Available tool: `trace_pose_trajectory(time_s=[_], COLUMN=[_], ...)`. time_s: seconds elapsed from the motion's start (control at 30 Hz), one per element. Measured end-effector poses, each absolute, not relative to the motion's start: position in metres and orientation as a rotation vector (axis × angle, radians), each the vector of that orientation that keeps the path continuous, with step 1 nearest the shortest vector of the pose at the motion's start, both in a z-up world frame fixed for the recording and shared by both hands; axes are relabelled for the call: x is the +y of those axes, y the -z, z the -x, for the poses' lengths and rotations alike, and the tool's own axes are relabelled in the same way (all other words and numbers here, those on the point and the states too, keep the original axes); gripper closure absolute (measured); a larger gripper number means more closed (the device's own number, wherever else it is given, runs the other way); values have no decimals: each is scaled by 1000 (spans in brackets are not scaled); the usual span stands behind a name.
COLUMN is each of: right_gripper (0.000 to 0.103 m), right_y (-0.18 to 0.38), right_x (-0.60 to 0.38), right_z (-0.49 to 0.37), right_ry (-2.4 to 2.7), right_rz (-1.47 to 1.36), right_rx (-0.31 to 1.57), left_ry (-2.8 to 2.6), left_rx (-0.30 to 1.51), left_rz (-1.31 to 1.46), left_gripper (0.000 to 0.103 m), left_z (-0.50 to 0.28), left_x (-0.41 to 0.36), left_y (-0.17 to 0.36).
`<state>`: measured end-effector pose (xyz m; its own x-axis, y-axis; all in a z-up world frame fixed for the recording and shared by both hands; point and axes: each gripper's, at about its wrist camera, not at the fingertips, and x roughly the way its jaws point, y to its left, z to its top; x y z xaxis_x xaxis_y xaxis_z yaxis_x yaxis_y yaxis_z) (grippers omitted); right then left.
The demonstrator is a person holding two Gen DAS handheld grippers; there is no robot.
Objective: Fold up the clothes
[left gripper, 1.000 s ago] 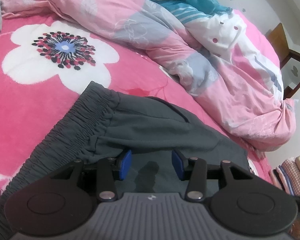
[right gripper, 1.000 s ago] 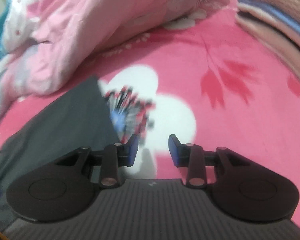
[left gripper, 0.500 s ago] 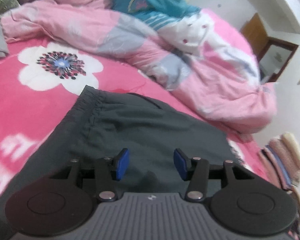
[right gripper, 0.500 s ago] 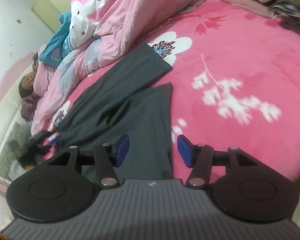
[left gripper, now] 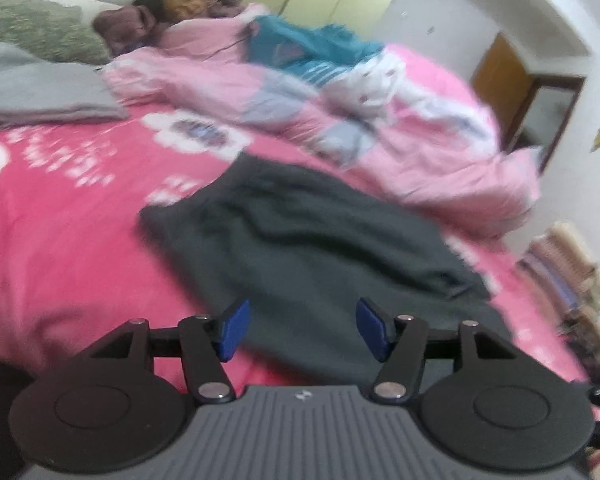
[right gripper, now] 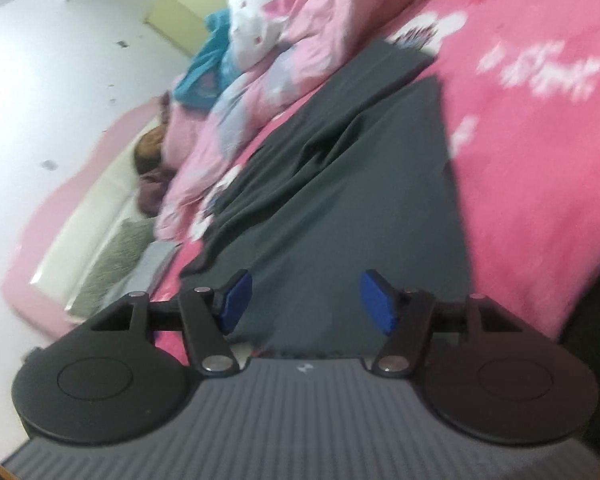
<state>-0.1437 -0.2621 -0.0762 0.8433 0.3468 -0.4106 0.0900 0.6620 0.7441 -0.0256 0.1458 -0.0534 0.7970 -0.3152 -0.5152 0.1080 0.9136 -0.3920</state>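
Dark grey trousers (left gripper: 300, 240) lie spread on the pink flowered bedspread (left gripper: 60, 216). In the right wrist view the trousers (right gripper: 360, 184) stretch away with both legs visible, one partly over the other. My left gripper (left gripper: 302, 330) is open and empty, raised above the near end of the trousers. My right gripper (right gripper: 306, 302) is open and empty, raised above the trousers near the bed's edge. Both views are blurred by motion.
A crumpled pink and white quilt (left gripper: 372, 120) lies along the far side of the trousers. A person (left gripper: 180, 0) lies at the head of the bed. A grey folded garment (left gripper: 40, 88) sits far left. Stacked folded textiles (left gripper: 568, 264) lie at the right.
Both grippers have pulled back and risen away from the trousers, so more of the bed shows. Both stay open and empty.
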Motion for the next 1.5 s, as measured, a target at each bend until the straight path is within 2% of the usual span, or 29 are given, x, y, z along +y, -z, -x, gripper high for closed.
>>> trace_pose_trajectory(time_s=[0.4, 0.53, 0.87, 0.97, 1.37, 1.5], right_gripper=[38, 38, 38, 38, 38, 38], right_y=[95, 99, 107, 107, 129, 126], right_x=[-239, -235, -228, -226, -216, -226], right_z=[156, 163, 153, 150, 123, 126], right_ry=[-192, -176, -196, -202, -241, -212], right_rz=[-937, -962, -994, -999, -1041, -1065], right_rx=[596, 590, 616, 622, 696, 640], left_ry=[93, 100, 116, 135, 172, 184], left_rx=[613, 589, 569, 563, 529, 522], left_rz=[405, 423, 447, 476, 503, 514], left_gripper=[42, 34, 30, 26, 26, 26], left_z=[-12, -12, -9, -8, -4, -4], left_x=[157, 155, 156, 160, 167, 170], left_y=[77, 82, 86, 88, 96, 97])
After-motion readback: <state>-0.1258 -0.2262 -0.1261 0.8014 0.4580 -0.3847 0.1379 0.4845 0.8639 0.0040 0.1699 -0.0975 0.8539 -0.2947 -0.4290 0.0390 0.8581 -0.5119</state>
